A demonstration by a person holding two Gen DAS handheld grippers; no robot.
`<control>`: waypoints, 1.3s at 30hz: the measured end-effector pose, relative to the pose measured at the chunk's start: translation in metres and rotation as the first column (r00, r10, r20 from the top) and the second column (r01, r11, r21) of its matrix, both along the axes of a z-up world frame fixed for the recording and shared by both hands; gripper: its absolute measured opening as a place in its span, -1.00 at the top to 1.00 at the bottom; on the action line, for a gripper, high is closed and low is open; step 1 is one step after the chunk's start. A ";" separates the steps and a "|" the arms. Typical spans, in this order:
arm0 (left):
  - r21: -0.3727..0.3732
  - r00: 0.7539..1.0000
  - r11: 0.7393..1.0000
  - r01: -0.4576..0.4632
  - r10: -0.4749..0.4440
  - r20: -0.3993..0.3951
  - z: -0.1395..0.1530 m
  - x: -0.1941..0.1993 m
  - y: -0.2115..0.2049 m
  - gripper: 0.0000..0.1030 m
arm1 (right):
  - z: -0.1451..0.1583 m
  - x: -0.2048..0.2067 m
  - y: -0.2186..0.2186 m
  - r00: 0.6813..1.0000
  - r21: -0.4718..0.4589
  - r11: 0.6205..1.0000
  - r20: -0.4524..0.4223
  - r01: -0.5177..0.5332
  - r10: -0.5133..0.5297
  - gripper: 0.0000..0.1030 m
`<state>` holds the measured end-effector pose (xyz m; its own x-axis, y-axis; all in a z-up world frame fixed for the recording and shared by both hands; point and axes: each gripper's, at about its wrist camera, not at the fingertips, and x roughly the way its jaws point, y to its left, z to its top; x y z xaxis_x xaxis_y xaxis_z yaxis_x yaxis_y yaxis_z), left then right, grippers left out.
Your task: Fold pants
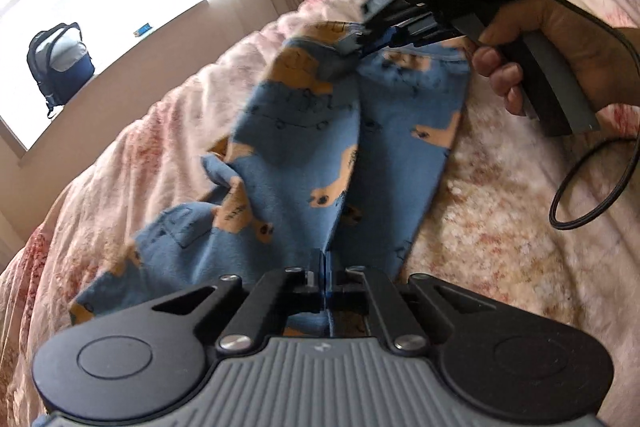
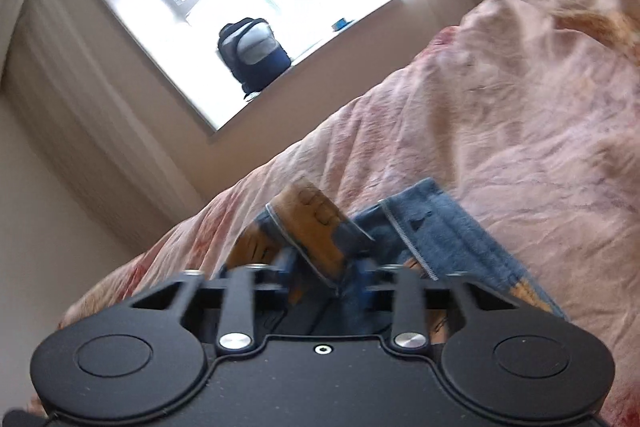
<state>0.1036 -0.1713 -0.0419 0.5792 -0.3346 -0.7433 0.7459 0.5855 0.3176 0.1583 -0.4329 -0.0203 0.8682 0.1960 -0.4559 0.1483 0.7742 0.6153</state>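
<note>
Blue pants printed with tan dogs lie lengthwise on a pink bed cover. My left gripper is at their near end, jaws together with a fold of the blue cloth pinched between them. At the far end a hand holds my right gripper, which is clamped on a bunched edge of the pants and lifts it slightly. In the right wrist view that gripper has a tan and blue fold of the pants between its fingers, blurred.
The rumpled bed cover spreads around the pants. A black cable loops over the bed on the right. A dark backpack and a small blue object sit on the window sill beyond the bed.
</note>
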 end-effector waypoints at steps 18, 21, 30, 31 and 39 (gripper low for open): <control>-0.123 0.980 0.985 0.122 -0.139 -0.139 0.001 -0.006 0.011 0.60 | 0.019 -0.067 -0.020 0.956 -0.135 0.981 -0.240 0.142 -0.171 0.85; -0.126 0.982 0.987 0.101 -0.119 -0.148 0.018 0.005 0.012 -0.20 | 0.023 -0.071 -0.024 0.957 -0.095 0.979 -0.212 0.182 -0.199 0.52; -0.049 0.975 0.987 0.156 -0.162 -0.155 0.086 0.092 -0.066 -0.67 | 0.011 -0.091 -0.019 0.960 -0.166 0.968 -0.179 0.189 -0.218 -0.30; -0.082 0.975 0.985 0.153 -0.164 -0.152 0.083 0.104 -0.079 -0.67 | 0.010 -0.089 -0.018 0.963 -0.174 0.968 -0.169 0.181 -0.210 -0.34; -0.220 0.920 0.940 0.260 -0.310 -0.239 0.020 0.171 -0.146 -0.54 | -0.001 -0.087 -0.028 0.980 -0.083 0.981 -0.088 0.174 -0.181 -0.13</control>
<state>0.2747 -0.3171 -0.0217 0.2279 -0.5982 -0.7682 0.9315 0.3636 -0.0067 0.0712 -0.4613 -0.0215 0.8380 0.0052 -0.5456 0.3424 0.7735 0.5333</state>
